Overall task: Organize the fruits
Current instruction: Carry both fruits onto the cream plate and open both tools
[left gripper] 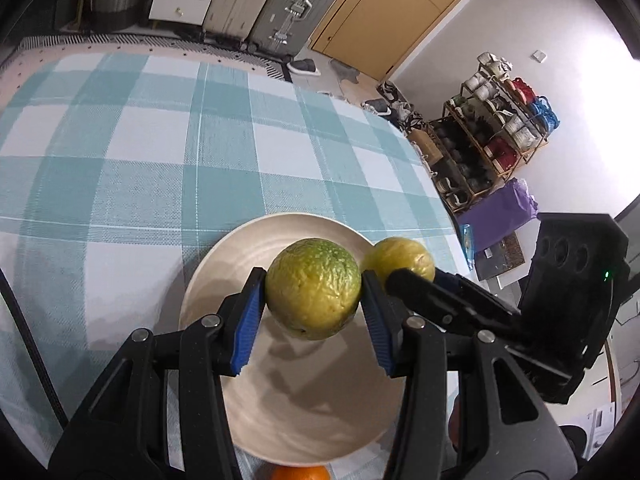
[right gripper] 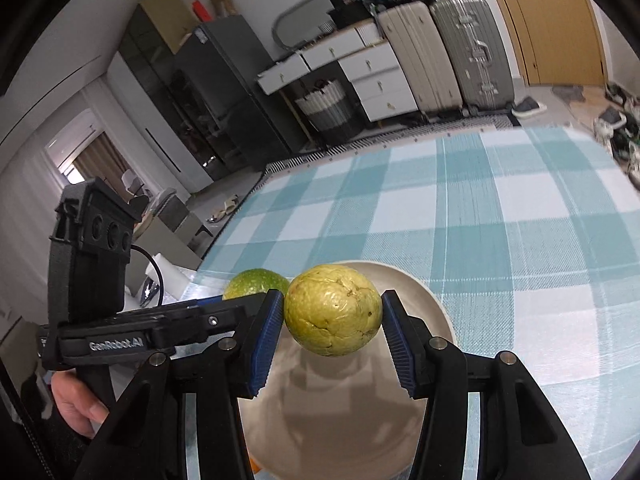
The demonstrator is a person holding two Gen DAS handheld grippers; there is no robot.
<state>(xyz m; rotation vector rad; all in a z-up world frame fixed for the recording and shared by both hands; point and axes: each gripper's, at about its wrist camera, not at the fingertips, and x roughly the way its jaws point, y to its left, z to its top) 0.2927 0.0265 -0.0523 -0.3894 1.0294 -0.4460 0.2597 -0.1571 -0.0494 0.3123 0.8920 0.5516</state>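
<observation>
Holding a green fruit (left gripper: 313, 288) in my left gripper (left gripper: 314, 304) and a yellow fruit (right gripper: 333, 309) in my right gripper (right gripper: 332, 328), both clamped above the plate (left gripper: 224, 280), yellow one at 2 o'clock of the green; next I'd lower and release.

Green fruit (left gripper: 313, 288) between tool (left gripper: 313, 300) pads
</observation>
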